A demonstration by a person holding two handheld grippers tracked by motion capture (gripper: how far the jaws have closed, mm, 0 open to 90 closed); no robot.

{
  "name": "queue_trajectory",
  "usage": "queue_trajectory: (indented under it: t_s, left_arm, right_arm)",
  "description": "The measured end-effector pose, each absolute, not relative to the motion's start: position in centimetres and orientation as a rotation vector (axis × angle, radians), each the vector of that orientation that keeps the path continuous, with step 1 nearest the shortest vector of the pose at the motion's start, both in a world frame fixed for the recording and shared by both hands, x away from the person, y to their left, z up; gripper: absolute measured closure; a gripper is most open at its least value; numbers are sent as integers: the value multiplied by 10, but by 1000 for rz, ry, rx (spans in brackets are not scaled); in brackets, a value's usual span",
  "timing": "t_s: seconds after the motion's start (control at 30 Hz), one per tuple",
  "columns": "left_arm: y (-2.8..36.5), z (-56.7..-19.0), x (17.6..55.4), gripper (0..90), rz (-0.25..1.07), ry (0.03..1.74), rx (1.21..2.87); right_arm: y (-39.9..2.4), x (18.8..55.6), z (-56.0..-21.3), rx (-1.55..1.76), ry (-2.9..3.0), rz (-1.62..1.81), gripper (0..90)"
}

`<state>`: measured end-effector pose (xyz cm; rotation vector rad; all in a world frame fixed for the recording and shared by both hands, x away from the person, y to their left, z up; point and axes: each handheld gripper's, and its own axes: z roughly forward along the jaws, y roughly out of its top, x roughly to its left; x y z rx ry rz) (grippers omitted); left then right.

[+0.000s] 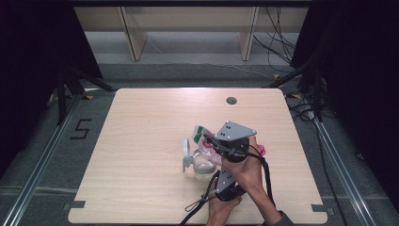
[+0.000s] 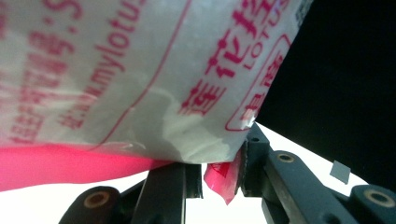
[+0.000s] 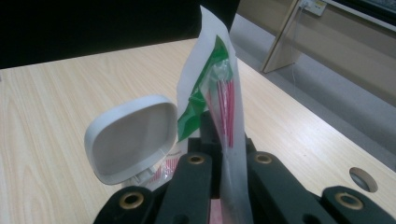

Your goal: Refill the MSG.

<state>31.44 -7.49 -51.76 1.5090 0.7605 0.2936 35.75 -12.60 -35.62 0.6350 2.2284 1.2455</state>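
From above, our two tongs hold a bag [image 1: 205, 141] over an open jar [image 1: 201, 165]. Left tongs [image 2: 220, 172] pinch its pink corner. Right tongs [image 3: 229, 161] clamp its top edge. It looks light, soft and slippery, so we grip the seams.

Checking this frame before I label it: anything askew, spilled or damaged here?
No spill or damage visible. The bag is held tilted over the clear container, whose white flip lid stands open. The right gripper pinches its top edge, the left gripper a pink bottom corner. Both grips look deliberate.
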Motion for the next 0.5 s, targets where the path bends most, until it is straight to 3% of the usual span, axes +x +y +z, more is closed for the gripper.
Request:
queue_trajectory:
  t_s: [0.5]
  left_arm:
    - [-72,-515,313,749,301,761,1516]
  right_arm:
    - [-123,354,-354,587,2228,1238,900]
